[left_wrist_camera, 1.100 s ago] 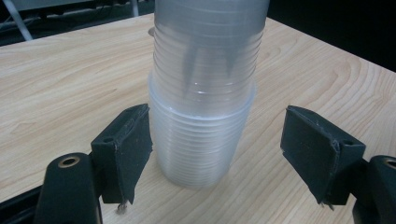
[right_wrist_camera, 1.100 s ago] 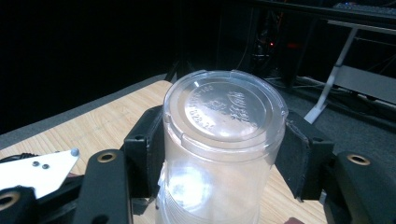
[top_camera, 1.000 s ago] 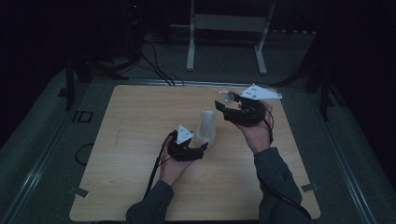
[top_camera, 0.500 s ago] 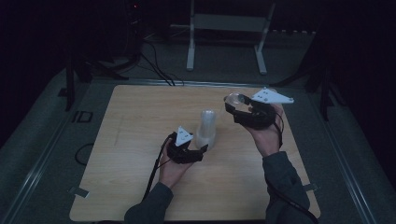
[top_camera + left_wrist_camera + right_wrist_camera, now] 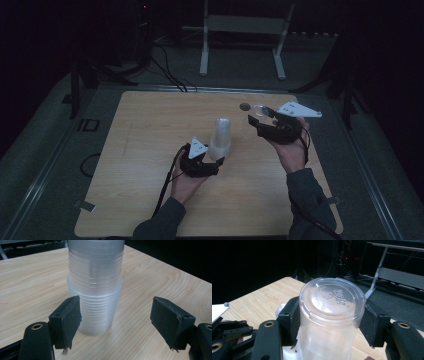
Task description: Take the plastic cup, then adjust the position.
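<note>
the right gripper (image 5: 261,119), jaws clamped on a single clear cup (image 5: 329,315), is held at the table's far right, well apart from the upside-down cup stack (image 5: 220,138) standing mid-table between the open jaws of the left gripper (image 5: 216,161).

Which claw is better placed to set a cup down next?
Right, probably. The right claw is shut on a single clear cup, held above the table. The left claw stands open at the base of the cup stack, gripping nothing.
</note>
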